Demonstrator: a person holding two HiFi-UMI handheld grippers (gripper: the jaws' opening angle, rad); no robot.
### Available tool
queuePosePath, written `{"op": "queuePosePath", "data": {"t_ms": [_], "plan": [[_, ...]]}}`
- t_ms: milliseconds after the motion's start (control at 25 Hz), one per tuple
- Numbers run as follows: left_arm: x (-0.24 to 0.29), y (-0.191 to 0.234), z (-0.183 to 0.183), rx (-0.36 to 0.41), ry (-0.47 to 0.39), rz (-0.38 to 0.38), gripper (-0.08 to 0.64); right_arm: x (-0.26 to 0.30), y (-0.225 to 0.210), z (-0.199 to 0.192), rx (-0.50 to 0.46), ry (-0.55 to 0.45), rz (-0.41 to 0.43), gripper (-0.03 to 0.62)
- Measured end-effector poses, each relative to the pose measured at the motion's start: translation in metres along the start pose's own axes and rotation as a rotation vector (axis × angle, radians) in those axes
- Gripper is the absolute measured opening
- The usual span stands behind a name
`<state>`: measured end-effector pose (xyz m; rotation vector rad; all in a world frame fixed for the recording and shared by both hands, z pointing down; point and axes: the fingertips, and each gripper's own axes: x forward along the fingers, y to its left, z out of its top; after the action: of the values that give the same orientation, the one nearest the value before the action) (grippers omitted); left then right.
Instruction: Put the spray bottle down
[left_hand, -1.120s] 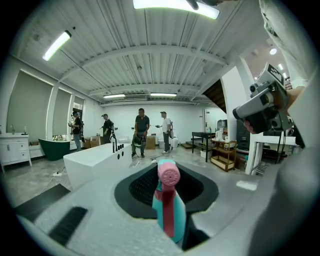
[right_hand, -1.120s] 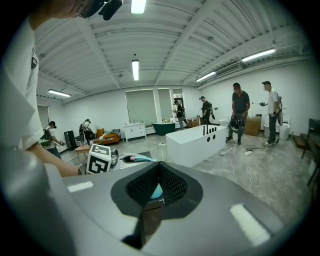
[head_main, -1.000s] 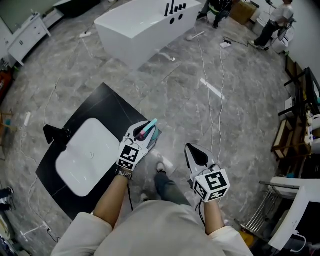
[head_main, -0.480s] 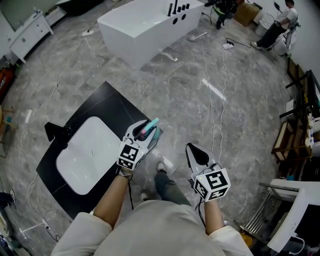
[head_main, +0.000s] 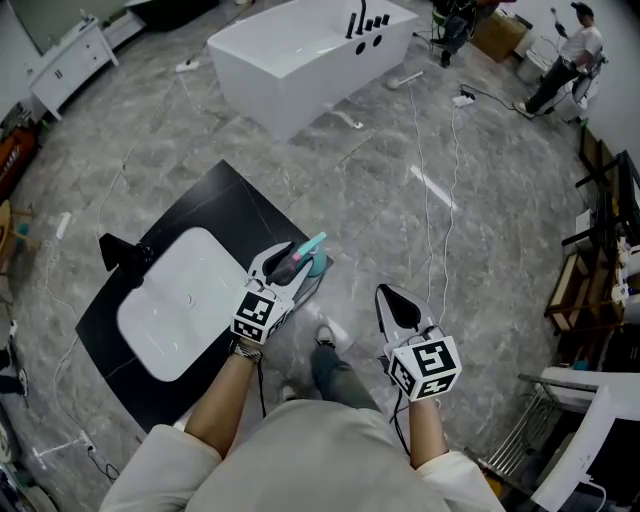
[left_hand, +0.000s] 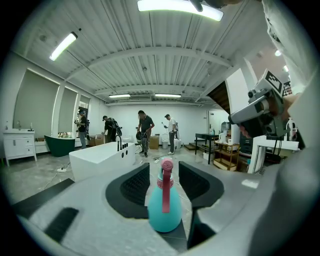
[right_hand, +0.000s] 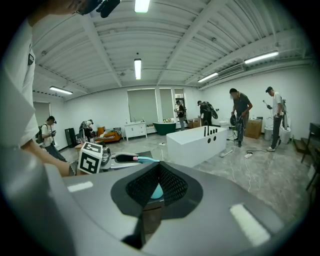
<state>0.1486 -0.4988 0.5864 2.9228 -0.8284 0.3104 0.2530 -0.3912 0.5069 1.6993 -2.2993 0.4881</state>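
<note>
- Spray bottle (left_hand: 164, 210), teal with a pink trigger head, stands upright on the black counter (head_main: 225, 200). It is on the strip to the right of the white basin (head_main: 175, 300) in the head view, close to the counter's corner edge.
- Left gripper (left_hand: 163, 172): its fingers (left_hand: 137, 185) have just been opening and now stand wide apart. The bottle is between them, with a gap showing on either side of its body. No pad presses on it.
- Bottle looks to carry its own weight on the counter, with no visible lean. Judged: set-down and release are done.
- Right gripper (right_hand: 159, 175): fingers together, nothing held, hanging off the counter, well to the right of the basin. No part in this step.
- Left to do, by my reading: draw the left gripper straight back from the bottle without brushing it, as the fingers flank it on both sides.
- Risk: the bottle sits near the counter edge beyond the basin, so a sideways nudge on the way out could tip it or push it off.
- Exact contact of the bottle's base with the counter can't be confirmed; the gripper body hides it in both views.
</note>
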Motion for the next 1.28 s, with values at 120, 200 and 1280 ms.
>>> {"op": "queuePosePath", "data": {"t_ms": [120, 200, 1280], "plan": [[-0.015, -0.002, 0.002, -0.006, -0.007, 0.02, 0.189, -0.004, 0.005, 0.005, -0.017, -0.013, 0.004, 0.006], [-0.027, 0.0, 0.004, -0.008, -0.015, 0.047, 0.187, -0.007, 0.01, 0.009, -0.03, -0.024, 0.01, 0.006], [-0.201, -0.008, 0.093, -0.003, -0.15, 0.224, 0.003, -0.05, 0.128, 0.074, -0.197, -0.173, 0.138, 0.006]]}}
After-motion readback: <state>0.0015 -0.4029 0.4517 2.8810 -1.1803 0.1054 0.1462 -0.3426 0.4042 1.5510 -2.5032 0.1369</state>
